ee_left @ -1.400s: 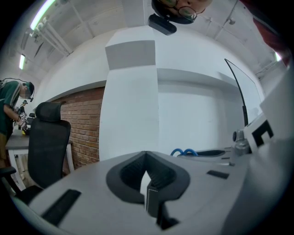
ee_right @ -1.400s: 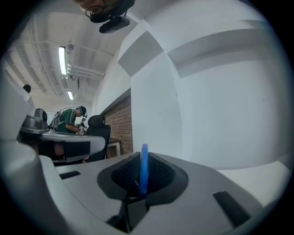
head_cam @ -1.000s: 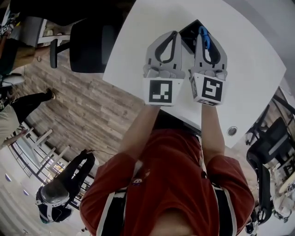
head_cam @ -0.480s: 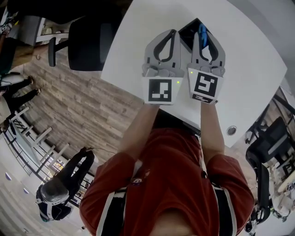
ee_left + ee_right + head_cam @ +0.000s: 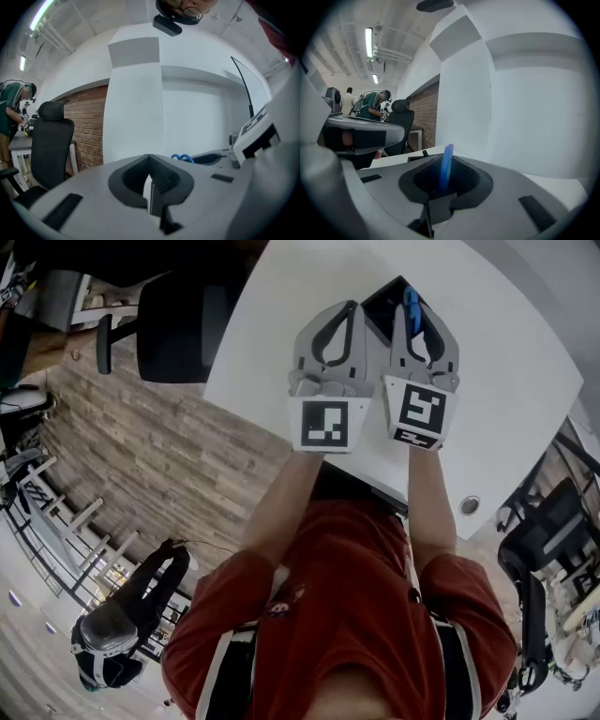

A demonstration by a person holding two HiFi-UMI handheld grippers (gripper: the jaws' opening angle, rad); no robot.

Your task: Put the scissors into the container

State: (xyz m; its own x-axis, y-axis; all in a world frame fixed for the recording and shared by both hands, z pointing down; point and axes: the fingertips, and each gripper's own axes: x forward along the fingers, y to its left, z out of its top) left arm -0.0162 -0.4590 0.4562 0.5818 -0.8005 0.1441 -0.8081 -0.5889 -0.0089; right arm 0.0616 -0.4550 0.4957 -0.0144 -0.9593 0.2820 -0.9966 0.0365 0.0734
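Observation:
Both grippers are held side by side over the white table (image 5: 511, 362). My right gripper (image 5: 413, 298) is shut on the scissors (image 5: 413, 317), whose blue handle stands edge-on between the pads (image 5: 447, 168). It hangs above the black container (image 5: 382, 307), which shows between the two grippers. My left gripper (image 5: 352, 306) is shut with nothing in it, just left of the container. In the left gripper view the jaws (image 5: 150, 185) meet, and the blue scissors handle (image 5: 182, 158) and the container rim (image 5: 209, 158) lie beyond. The scissors' blades are hidden.
A black office chair (image 5: 178, 329) stands at the table's left edge over wood flooring. A round grommet (image 5: 469, 506) sits in the table near its front edge. Another chair (image 5: 548, 540) is at the right. A bystander (image 5: 122, 634) stands at lower left.
Both grippers have shifted slightly left and the right one has tilted a little, scissors still in it. The person at the far left has walked out of view.

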